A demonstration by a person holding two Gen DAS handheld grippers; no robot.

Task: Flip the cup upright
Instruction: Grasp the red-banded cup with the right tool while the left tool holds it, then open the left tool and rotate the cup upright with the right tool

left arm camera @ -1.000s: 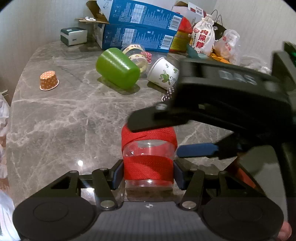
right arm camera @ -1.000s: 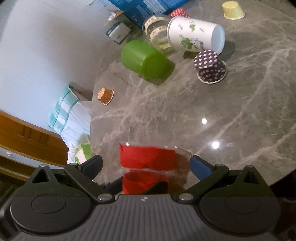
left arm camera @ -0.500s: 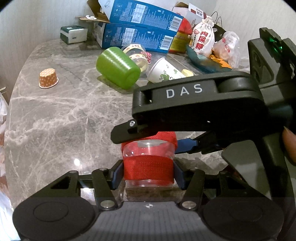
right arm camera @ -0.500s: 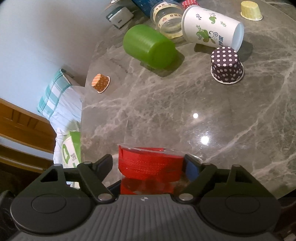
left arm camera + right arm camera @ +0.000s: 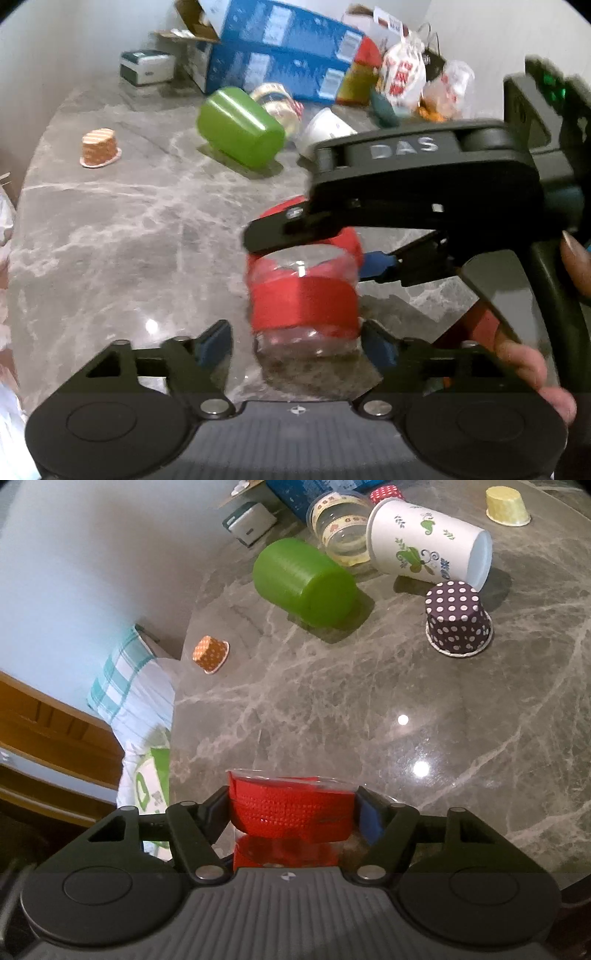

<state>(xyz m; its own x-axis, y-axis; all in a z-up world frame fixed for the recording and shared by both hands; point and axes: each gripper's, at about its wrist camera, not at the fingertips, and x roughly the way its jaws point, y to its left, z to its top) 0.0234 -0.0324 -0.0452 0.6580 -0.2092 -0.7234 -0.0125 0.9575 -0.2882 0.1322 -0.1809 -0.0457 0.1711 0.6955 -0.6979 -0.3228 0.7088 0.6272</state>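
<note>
A clear plastic cup with red bands [image 5: 303, 295] stands on the grey marble table [image 5: 129, 236], its closed end up. My left gripper [image 5: 297, 341] is open, its fingers spread to either side of the cup with a gap on the left. My right gripper [image 5: 293, 805] is shut on the same cup [image 5: 291, 812], pads pressed on its red band; it shows in the left wrist view [image 5: 406, 184] as a black body reaching over the cup from the right.
A green cup [image 5: 306, 579], a white printed paper cup [image 5: 428, 550] and a clear taped jar [image 5: 340, 528] lie on their sides farther back. Small orange [image 5: 210, 653], purple dotted [image 5: 458, 622] and yellow [image 5: 508, 506] paper cups stand inverted. Blue boxes [image 5: 288, 55] and bags line the back.
My left gripper has let go of the cup and opened. My right gripper has closed on the cup's red band. The cup has shifted slightly right in the left wrist view.
</note>
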